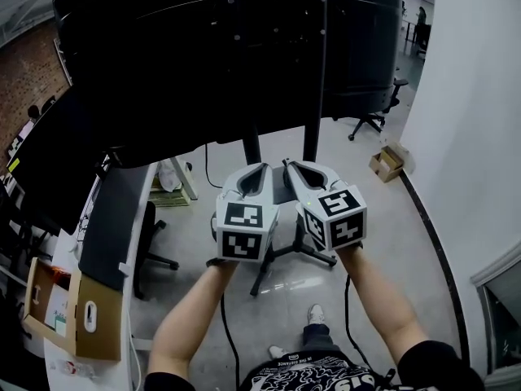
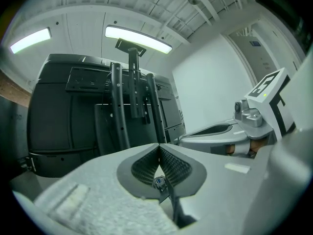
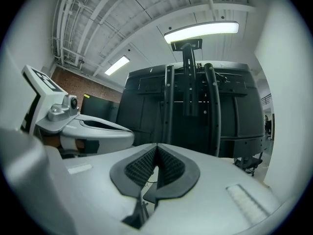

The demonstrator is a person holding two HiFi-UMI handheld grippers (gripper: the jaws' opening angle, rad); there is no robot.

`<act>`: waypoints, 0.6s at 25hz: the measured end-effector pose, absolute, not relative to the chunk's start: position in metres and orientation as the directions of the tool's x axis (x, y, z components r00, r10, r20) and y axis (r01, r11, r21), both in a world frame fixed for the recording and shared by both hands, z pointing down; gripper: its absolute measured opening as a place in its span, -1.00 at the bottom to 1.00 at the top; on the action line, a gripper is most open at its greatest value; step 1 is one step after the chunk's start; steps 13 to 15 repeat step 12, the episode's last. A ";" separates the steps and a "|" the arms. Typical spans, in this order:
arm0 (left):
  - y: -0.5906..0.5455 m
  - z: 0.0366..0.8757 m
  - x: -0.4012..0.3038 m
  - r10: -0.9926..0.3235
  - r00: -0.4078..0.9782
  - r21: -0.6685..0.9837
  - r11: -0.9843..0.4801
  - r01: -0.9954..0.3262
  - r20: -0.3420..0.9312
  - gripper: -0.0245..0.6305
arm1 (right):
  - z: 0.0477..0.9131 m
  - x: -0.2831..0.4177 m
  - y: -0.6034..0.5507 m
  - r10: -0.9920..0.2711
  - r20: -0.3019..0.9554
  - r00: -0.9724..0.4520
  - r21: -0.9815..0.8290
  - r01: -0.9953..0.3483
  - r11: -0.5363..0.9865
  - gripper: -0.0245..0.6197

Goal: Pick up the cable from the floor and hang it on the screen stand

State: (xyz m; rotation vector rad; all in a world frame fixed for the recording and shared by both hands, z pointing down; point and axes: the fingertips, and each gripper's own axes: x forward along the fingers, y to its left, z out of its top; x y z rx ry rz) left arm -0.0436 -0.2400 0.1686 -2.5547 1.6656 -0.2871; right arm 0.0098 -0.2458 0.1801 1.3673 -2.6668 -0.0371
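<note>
Left gripper (image 1: 264, 169) and right gripper (image 1: 291, 166) both closed on nothing clear, held up just before the screen stand (image 1: 312, 137) (no cable visibly hung on it), so pickup likely remains.

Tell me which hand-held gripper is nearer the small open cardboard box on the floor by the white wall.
Right. The right hand-held gripper is left of the small open cardboard box, apart from it; the left hand-held gripper lies farther left, beyond the right one.

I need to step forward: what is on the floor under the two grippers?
Black legs of the screen stand spread on the pale floor. The left gripper and right gripper cover where they join.
</note>
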 end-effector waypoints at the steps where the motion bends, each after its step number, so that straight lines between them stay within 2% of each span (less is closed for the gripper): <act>1: -0.239 0.170 -0.042 -0.911 0.396 -0.167 -0.411 -0.896 0.117 -0.92 | 0.180 0.010 -0.244 -0.810 0.116 -0.575 0.087 -0.806 0.585 -0.91; 15: -0.232 0.179 -0.039 -0.904 0.407 -0.139 -0.423 -0.895 0.131 -0.92 | 0.176 0.009 -0.236 -0.812 0.111 -0.573 0.091 -0.808 0.582 -0.91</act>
